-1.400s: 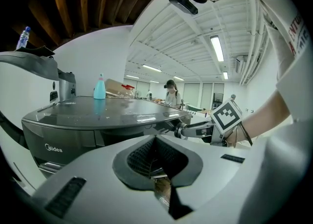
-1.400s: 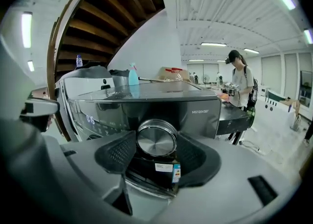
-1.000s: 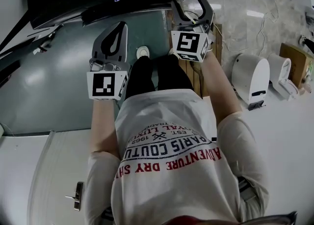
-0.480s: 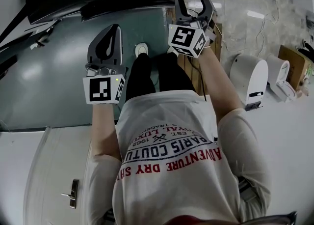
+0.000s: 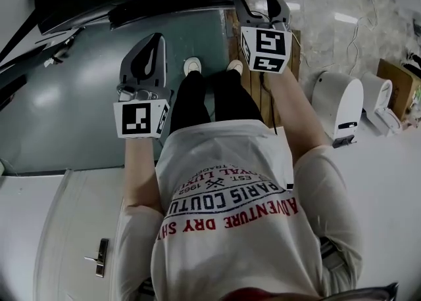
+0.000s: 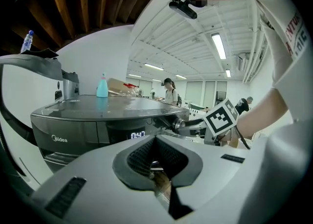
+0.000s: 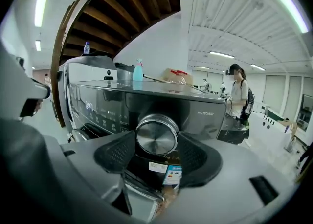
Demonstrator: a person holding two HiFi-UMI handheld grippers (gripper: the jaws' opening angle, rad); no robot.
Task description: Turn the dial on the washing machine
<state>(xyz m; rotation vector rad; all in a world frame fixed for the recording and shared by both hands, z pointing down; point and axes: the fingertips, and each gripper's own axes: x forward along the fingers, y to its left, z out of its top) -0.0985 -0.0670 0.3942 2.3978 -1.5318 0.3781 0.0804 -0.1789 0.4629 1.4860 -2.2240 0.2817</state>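
Gripping the dial point(image 7: 156, 135) on the washer's point(image 7: 112, 101) front panel, to the right of the lit display, the right tongs point(image 5: 260, 2) pinch its chrome rim from both sides, so the grasp looks made. How much of the turn is done cannot be read here, and the twist itself seems to be what is left. The left tongs point(image 5: 146, 53) are pressed together on nothing, held in front of the washer and clear of it, seemingly with no share in the job.

White lettered T-shirt point(image 5: 227, 162) — black trousers point(image 5: 197, 99)
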